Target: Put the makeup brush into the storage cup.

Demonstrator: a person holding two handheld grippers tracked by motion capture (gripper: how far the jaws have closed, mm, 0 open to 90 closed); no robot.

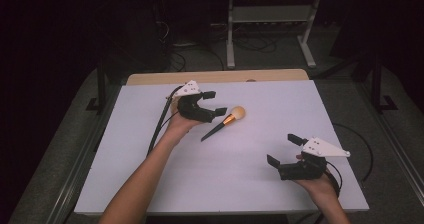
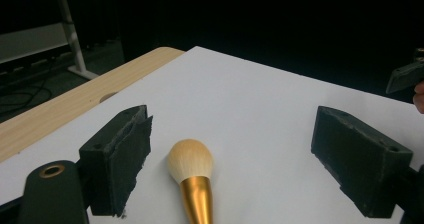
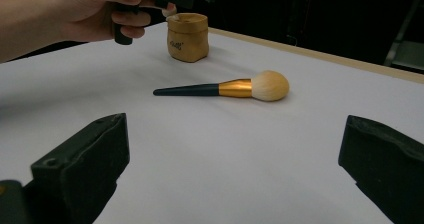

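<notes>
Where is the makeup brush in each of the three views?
High view: the makeup brush lies mid-table, just right of the left tongs, bristles pointing up-right.
Left gripper view: the brush sits at bottom centre between the wide-apart jaws, bristles away from the camera.
Right gripper view: the brush lies mid-frame, bristles to the right, beyond the open jaws.
Shared landmark: the wooden table edge behind the white sheet.

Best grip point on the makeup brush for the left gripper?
Probably the gold collar of the brush, from above. It lies flat with its bristle head between the open jaws of the left gripper; the collar looks rigid, the bristles would likely squash, and the dark handle tapers thin.
</notes>
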